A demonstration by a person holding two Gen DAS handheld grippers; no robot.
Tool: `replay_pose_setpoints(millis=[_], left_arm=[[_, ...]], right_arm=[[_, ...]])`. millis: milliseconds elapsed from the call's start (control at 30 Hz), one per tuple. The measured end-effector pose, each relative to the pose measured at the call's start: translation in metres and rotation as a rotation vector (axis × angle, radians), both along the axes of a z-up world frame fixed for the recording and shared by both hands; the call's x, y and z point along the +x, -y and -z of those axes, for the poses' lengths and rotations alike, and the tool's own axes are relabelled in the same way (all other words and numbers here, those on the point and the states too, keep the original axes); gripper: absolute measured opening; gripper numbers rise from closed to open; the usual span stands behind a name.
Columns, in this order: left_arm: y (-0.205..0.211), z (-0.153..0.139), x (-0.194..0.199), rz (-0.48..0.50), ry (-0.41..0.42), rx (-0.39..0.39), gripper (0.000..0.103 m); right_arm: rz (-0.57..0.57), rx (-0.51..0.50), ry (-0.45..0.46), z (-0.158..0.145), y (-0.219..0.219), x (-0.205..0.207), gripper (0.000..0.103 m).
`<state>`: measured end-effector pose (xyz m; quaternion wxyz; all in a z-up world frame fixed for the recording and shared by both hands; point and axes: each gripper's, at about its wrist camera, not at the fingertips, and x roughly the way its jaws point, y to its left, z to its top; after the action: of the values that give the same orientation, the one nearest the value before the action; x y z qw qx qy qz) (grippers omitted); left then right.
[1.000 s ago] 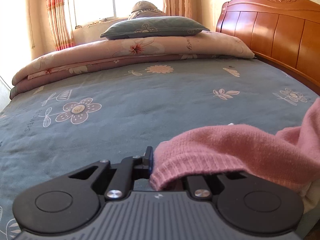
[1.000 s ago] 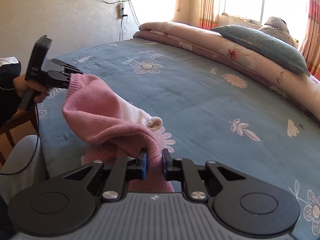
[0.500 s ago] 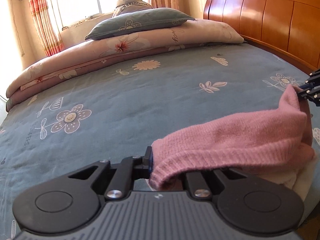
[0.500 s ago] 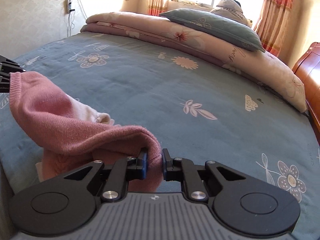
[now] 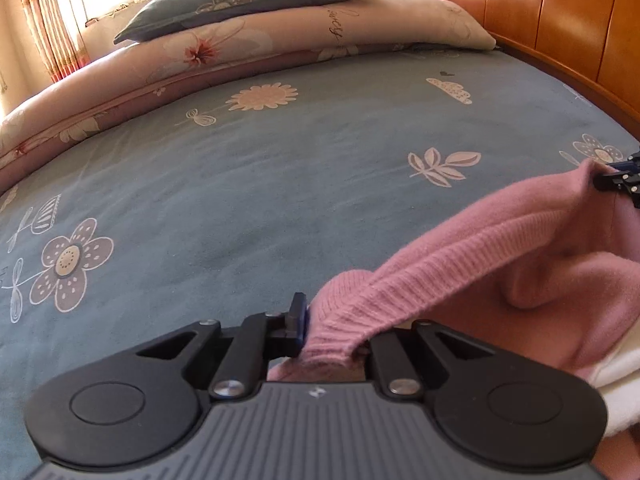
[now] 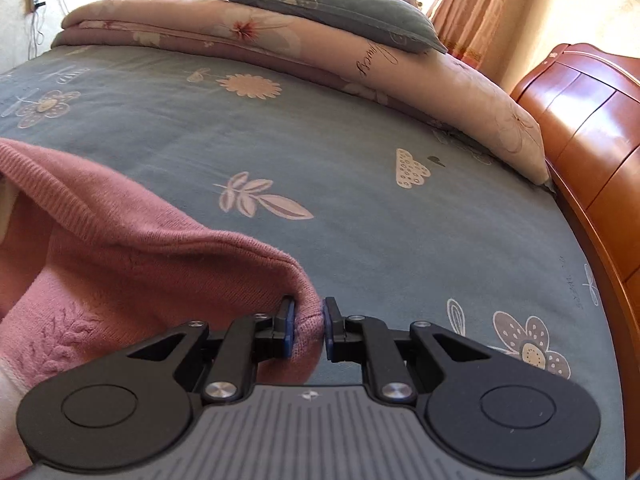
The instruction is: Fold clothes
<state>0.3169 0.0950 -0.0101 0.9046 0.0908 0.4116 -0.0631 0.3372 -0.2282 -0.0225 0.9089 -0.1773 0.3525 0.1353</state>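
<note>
A pink knitted sweater (image 5: 500, 264) with a white inner layer hangs between both grippers above the blue flowered bed sheet (image 5: 260, 184). My left gripper (image 5: 332, 332) is shut on one end of its ribbed hem, which covers the right finger. At the left wrist view's far right edge the right gripper (image 5: 618, 178) pinches the other end. In the right wrist view my right gripper (image 6: 307, 330) is shut on the sweater (image 6: 120, 256), a fold of knit squeezed between the blue pads. The hem stretches fairly taut between the two holds.
A folded pink floral quilt (image 5: 248, 44) with a grey-blue pillow (image 5: 248, 0) lies across the bed's far side. A wooden headboard (image 6: 592, 132) borders the right. Curtains (image 5: 48, 20) and a bright window stand behind. Open sheet spreads ahead of both grippers.
Both grippers have travelled forward over the bed towards the quilt, carrying the sweater. They have drawn apart, so the hem is stretched out more than before.
</note>
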Motion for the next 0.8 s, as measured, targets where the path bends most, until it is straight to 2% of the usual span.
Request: replay_pose_setpoints(millis=[100,233,300,400,433,500,567,700,733,800], left_arm=[[0.007,0.016,0.024,0.007,-0.014,0.001,0.008],[0.015,0.025,0.05,-0.015,0.022,-0.03,0.009],[0.023,0.036,0.062,-0.005,-0.013,-0.027,0.012],[0.033,0.056,0.073,0.015,-0.068,0.001,0.024],[0.032,0.057,0.069,0.016,-0.065,-0.008,0.03],[0.03,0.058,0.06,0.019,-0.061,-0.027,0.038],[0.028,0.051,0.047,0.023,-0.053,-0.024,0.051],[0.026,0.025,0.015,0.012,-0.023,0.004,0.061],[0.024,0.019,0.006,0.005,-0.017,-0.01,0.064],[0.02,0.006,-0.01,-0.009,-0.006,-0.037,0.064]], right_arm=[[0.053,-0.019,-0.001,0.018,0.004,0.027,0.016],[0.121,-0.044,0.007,0.038,0.01,0.052,0.016],[0.153,-0.068,0.009,0.049,0.013,0.058,0.016],[0.163,-0.095,-0.029,0.067,0.017,0.06,0.021],[0.143,-0.098,-0.033,0.07,0.018,0.057,0.022],[0.13,-0.112,-0.015,0.071,0.021,0.043,0.035],[0.12,-0.092,-0.014,0.064,0.026,0.03,0.041],[0.115,0.003,-0.033,0.041,0.034,0.0,0.046],[0.11,0.017,-0.031,0.035,0.033,-0.008,0.047],[0.101,0.045,-0.023,0.024,0.032,-0.026,0.051]])
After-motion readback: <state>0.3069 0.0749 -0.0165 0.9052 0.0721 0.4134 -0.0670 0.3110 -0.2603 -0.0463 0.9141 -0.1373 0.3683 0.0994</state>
